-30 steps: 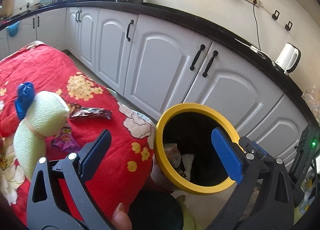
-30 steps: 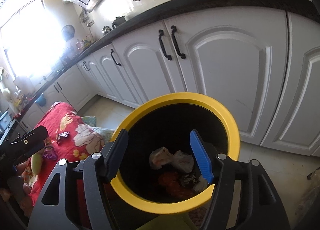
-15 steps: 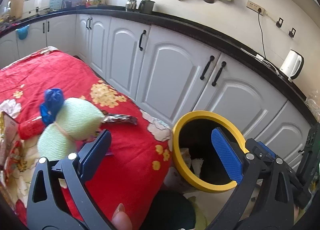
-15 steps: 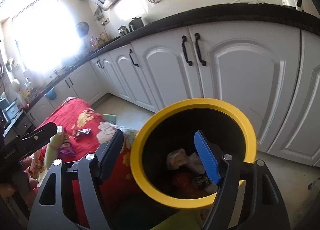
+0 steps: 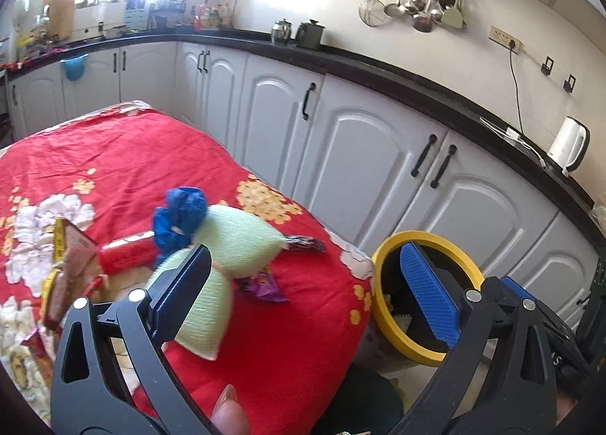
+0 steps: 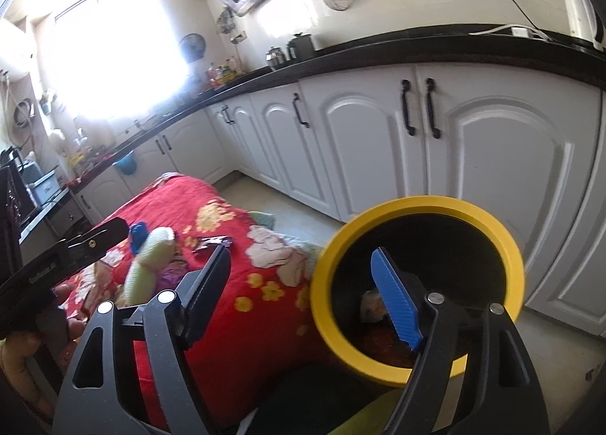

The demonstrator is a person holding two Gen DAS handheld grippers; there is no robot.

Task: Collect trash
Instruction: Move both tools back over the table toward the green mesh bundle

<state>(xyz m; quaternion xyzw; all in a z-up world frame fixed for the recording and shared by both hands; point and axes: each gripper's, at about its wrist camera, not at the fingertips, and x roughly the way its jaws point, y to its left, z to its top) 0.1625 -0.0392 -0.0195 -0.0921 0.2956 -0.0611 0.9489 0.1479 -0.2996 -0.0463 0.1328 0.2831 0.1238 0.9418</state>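
My left gripper [image 5: 303,295] hangs open over the near edge of a table with a red floral cloth [image 5: 113,155], nothing between its jaws. On the cloth lie a pale green cloth bundle [image 5: 238,242], a crumpled blue piece [image 5: 180,215], a red wrapper [image 5: 125,257], a dark wrapper [image 5: 303,244] and a purple wrapper [image 5: 265,283]. A yellow-rimmed black bin [image 6: 416,204] stands on the floor at the table's right end, with crumpled trash [image 6: 369,304] inside. My right gripper [image 6: 301,297] is open and empty, its blue finger over the bin's mouth.
White cabinets [image 5: 363,155] under a black counter run along the far side. A kettle [image 5: 568,147] sits on the counter at the right. A small box [image 5: 72,253] and more wrappers lie at the table's left. A fingertip [image 5: 227,412] shows at the bottom edge.
Both grippers have risen and swung left, from the bin toward the table. The bin has slid right and down in both views. My right gripper's jaws have spread a little wider.
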